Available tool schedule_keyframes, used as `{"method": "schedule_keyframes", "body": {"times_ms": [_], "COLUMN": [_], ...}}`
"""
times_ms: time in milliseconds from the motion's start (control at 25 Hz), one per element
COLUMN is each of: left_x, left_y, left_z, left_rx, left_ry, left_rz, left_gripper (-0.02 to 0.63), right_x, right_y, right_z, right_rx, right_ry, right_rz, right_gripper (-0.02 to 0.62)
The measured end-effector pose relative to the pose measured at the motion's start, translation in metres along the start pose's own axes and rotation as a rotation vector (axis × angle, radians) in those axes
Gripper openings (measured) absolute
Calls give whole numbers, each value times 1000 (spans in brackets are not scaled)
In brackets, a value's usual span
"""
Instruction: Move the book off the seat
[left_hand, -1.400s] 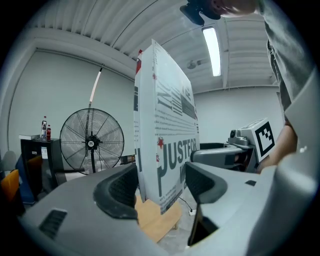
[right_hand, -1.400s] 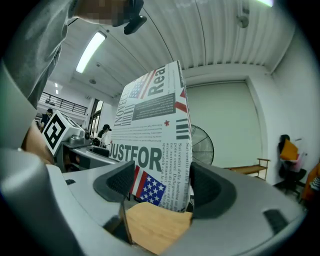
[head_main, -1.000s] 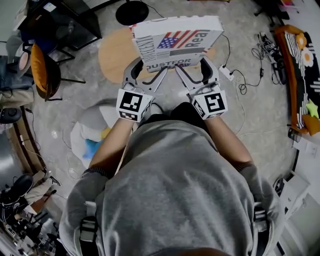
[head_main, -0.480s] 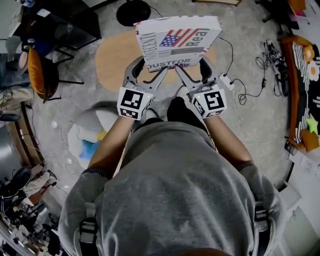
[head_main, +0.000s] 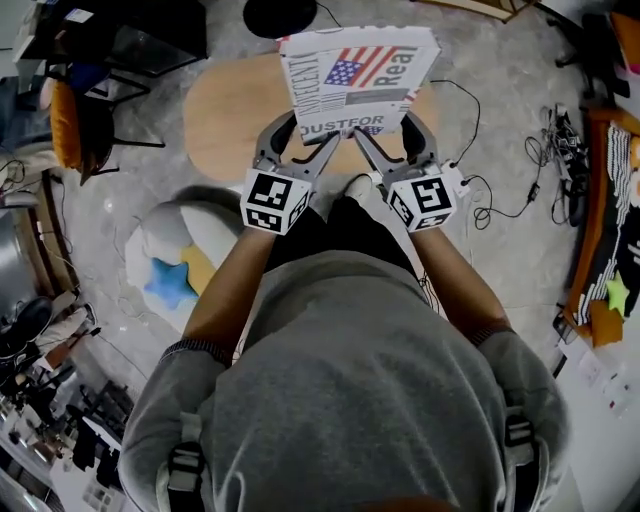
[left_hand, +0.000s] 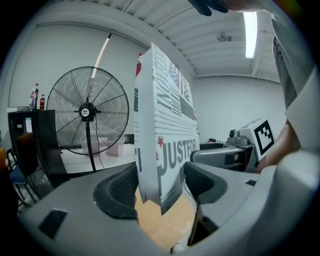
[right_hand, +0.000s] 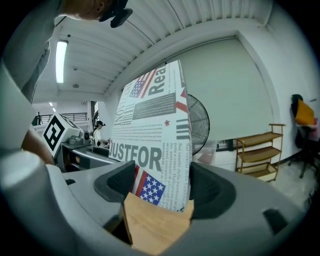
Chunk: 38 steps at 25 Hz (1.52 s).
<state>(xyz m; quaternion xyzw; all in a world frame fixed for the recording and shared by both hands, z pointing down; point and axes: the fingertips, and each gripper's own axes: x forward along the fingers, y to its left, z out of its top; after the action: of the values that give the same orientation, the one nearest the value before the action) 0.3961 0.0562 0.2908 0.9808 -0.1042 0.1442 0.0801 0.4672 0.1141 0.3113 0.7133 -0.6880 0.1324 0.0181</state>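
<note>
Two grips, one load | left gripper (head_main: 308, 133): jaws wide apart, pressed on book (head_main: 355, 75) at its lower left corner | right gripper (head_main: 385, 131): jaws wide, pressed on lower right corner | book: raised in the air, above oval wooden top (head_main: 225, 115)

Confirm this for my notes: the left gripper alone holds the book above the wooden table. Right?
Not alone. The head view shows the left gripper and the right gripper both holding the book, one at each lower corner, above the wooden table.
</note>
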Motion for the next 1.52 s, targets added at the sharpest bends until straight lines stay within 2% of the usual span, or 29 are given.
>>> {"method": "schedule_keyframes", "body": {"times_ms": [160,600,800,1080,1280,1520], "left_x": [26,92,108,132,141,149], "left_y": [13,63,80,98,108,124], "left_z": [-33,-155,-224,-316,-373,-425], "left_rx": [-43,-179,-287,-382,-490,-561], "left_ry": [51,194,257,340,404,482], "left_rz": [13,-49,-69,-86,-94,-124], "left_gripper": [322,321,321,322,321,322], "right_x": [21,84,103,126,138,153], "right_y": [-19,-55,-59,-66,-67,-62], "right_z": [-34,-156,-227,-320,-374,-427], "right_rx": [33,140,223,299,343,412], "right_ry": [59,251,350,454,519,599], "right_rz": [17,-8,6,4,-6,-25], "right_gripper": [351,348,339,341,341,344]}}
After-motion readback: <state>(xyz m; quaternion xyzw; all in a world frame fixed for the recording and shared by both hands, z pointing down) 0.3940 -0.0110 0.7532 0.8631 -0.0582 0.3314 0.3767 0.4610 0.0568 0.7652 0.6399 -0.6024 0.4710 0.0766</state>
